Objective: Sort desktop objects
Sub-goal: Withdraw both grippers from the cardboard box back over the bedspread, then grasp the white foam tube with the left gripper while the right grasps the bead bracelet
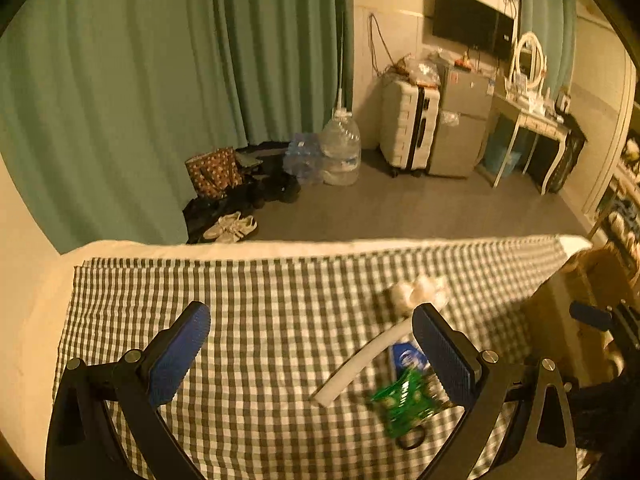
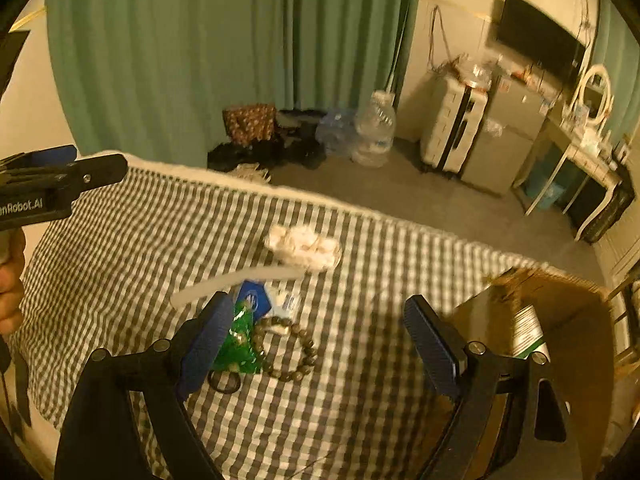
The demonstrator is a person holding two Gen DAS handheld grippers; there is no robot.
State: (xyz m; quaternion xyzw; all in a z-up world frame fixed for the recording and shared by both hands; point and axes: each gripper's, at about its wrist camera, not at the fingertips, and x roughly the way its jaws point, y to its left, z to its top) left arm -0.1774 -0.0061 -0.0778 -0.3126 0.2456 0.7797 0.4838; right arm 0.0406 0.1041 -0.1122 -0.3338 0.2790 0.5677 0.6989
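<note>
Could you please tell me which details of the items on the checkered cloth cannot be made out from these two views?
- Green packet: print unreadable, motion-blurred in both views; the right gripper's finger covers its left edge.
- Blue card: the left gripper's finger partly covers it; label too blurred.
- Cardboard box: contents mostly hidden by its walls and the frame edge.
- White crumpled lump: too blurred to identify.
- Black ring: partly behind the right gripper's finger.

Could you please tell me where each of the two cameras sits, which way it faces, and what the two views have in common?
Left wrist: on the left gripper, facing across the checked cloth toward the curtain; its open fingers show, the right gripper at the frame's right edge.
Right wrist: on the right gripper, over the bead bracelet; its open fingers, the left gripper and left hand show.
Shared: white tube, green packet, cardboard box.
</note>
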